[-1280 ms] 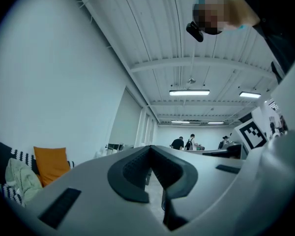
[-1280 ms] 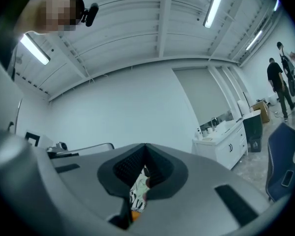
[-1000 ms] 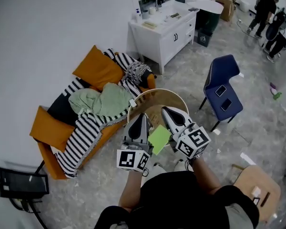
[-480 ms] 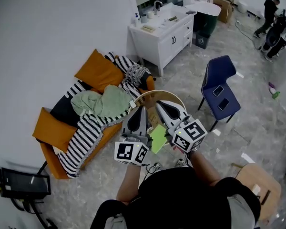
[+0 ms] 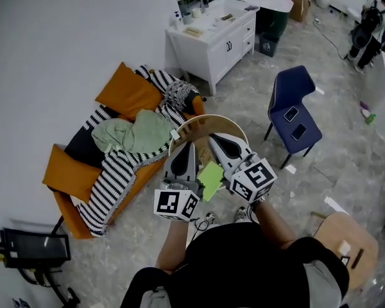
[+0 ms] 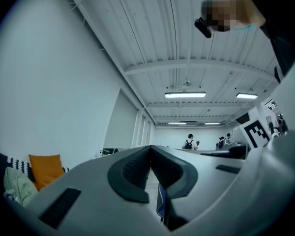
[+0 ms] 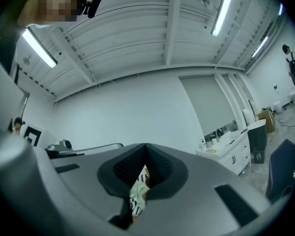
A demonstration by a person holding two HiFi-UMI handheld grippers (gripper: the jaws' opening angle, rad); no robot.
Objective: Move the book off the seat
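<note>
A flat green book (image 5: 212, 178) shows between my two grippers, over the near edge of a round wooden seat (image 5: 199, 128). I cannot tell whether it lies on the seat. My left gripper (image 5: 187, 147) is shut with nothing between its pads (image 6: 137, 168). My right gripper (image 5: 215, 138) is just right of the book, also shut and empty. In the left gripper view the left gripper (image 6: 150, 147) points up at wall and ceiling. The right gripper (image 7: 145, 145) does the same in its own view.
An orange sofa (image 5: 70, 172) with a striped blanket (image 5: 112, 178) and green cloth (image 5: 131, 133) stands left. A white sink cabinet (image 5: 215, 37) is behind. A blue chair (image 5: 295, 111) bearing two flat dark items is right, a wooden chair (image 5: 343, 249) near right. People stand far right.
Both grippers stay shut side by side with the green book between them. The whole view has drifted a little as the head moved.
</note>
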